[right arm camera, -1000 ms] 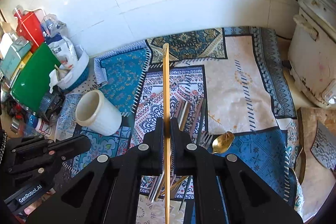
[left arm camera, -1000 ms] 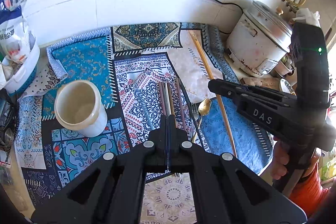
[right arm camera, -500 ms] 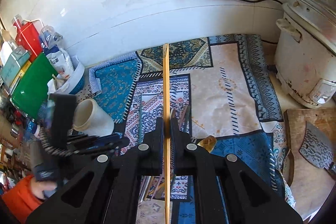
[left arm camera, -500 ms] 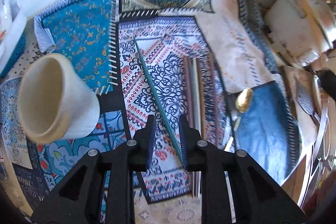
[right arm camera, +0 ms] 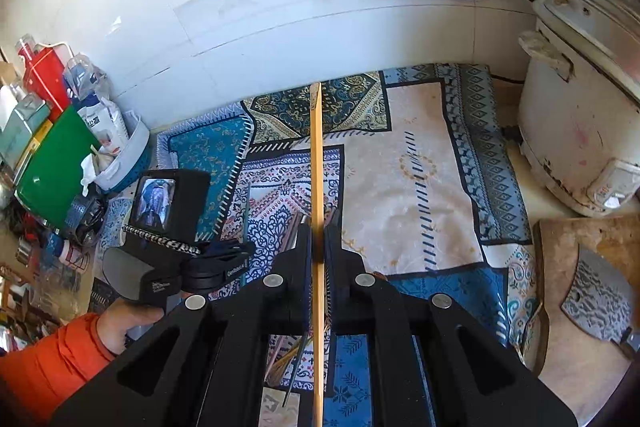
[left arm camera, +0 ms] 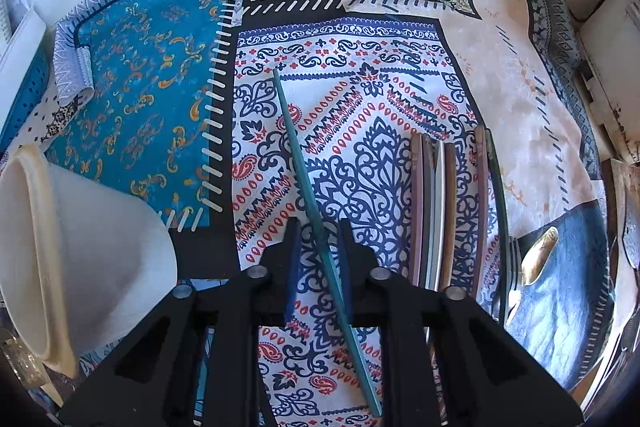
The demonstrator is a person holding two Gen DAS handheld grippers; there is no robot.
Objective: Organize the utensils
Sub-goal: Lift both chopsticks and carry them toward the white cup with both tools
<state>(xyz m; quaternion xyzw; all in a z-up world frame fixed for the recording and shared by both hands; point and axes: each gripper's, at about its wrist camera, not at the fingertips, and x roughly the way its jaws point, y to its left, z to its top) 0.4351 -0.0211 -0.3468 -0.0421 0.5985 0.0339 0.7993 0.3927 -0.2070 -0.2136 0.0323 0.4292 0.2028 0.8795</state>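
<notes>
Both views are bright with hard daylight, seemingly from the right. Glare washes the tiled wall (right arm camera: 280, 27) and pale cloth (left arm camera: 520, 99). Fisheye bending curves the edges into dark vignetted corners. The cream cup (left arm camera: 80, 259) looks slightly soft.

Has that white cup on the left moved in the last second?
Cannot tell. The white cup looks nearer in the left view, but the camera itself dropped toward the patterned cloth, where the cup's base seems unshifted.

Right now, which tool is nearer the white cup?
Left. The left tool hangs just right of the white cup, straddling a teal chopstick; the right tool holds a wooden chopstick farther right.
</notes>
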